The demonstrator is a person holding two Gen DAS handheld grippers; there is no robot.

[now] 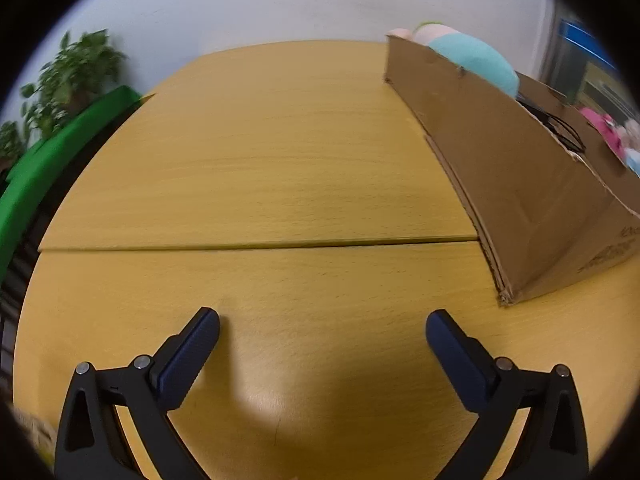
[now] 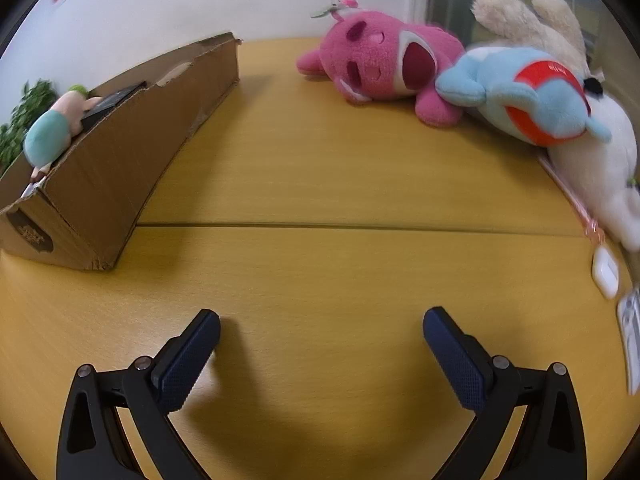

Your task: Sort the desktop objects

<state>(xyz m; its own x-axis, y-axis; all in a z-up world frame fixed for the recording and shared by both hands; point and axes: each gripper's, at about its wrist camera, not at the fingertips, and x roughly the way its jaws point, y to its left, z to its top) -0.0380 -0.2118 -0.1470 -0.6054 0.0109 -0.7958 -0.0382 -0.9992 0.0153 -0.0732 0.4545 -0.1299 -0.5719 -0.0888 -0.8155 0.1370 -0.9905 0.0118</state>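
A pink plush bear [image 2: 384, 68] lay at the far right of the wooden table [image 2: 320, 184], touching a light-blue plush [image 2: 532, 100] that leaned on a white plush rabbit [image 2: 600, 160]. Across the table stood a cardboard box [image 2: 120, 152] (a teal-bodied plush doll [image 2: 52, 132] poked over its rim). Right tongs [image 2: 321, 330] and left tongs [image 1: 322, 332] hovered spread wide, holding nothing.
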